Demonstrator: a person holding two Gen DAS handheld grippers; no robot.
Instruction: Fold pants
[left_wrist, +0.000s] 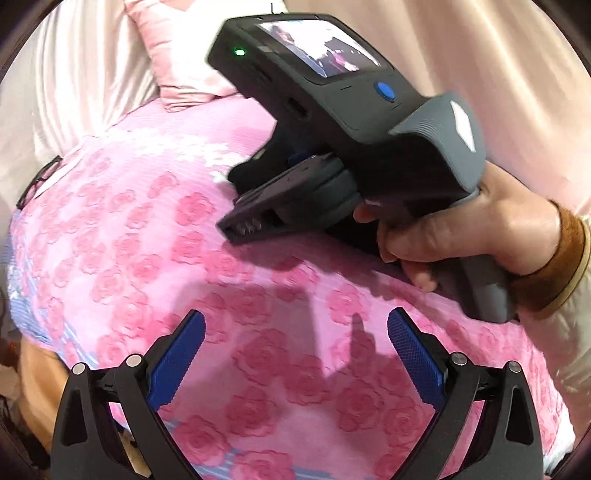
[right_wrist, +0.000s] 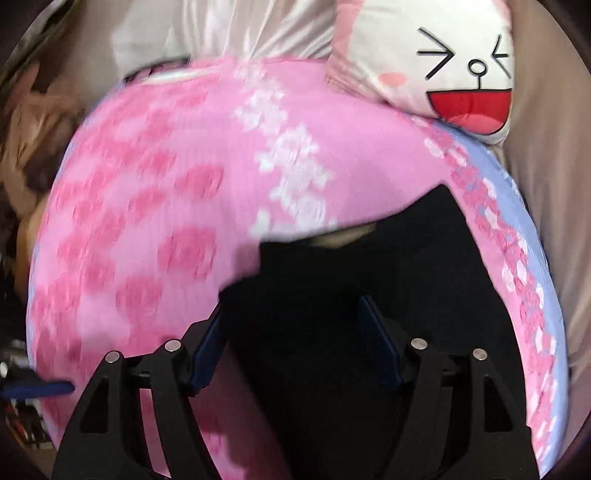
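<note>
The likeliest slip is the right gripper (right_wrist: 293, 343) closing on too little of the black pants (right_wrist: 369, 295), or catching the pink bedspread (right_wrist: 147, 221) with them, so the fold drags crooked; the blurred right view makes the depth hard to judge. Its jaws stand wide apart, the pants lying between and ahead of them, contact unclear. The left gripper (left_wrist: 295, 354) is spread wide over bare bedspread, holding nothing.

Black tongs (left_wrist: 296, 334), blue ribbed pads (left_wrist: 413, 360), silver screws; brown cuff (left_wrist: 565, 254)
</note>
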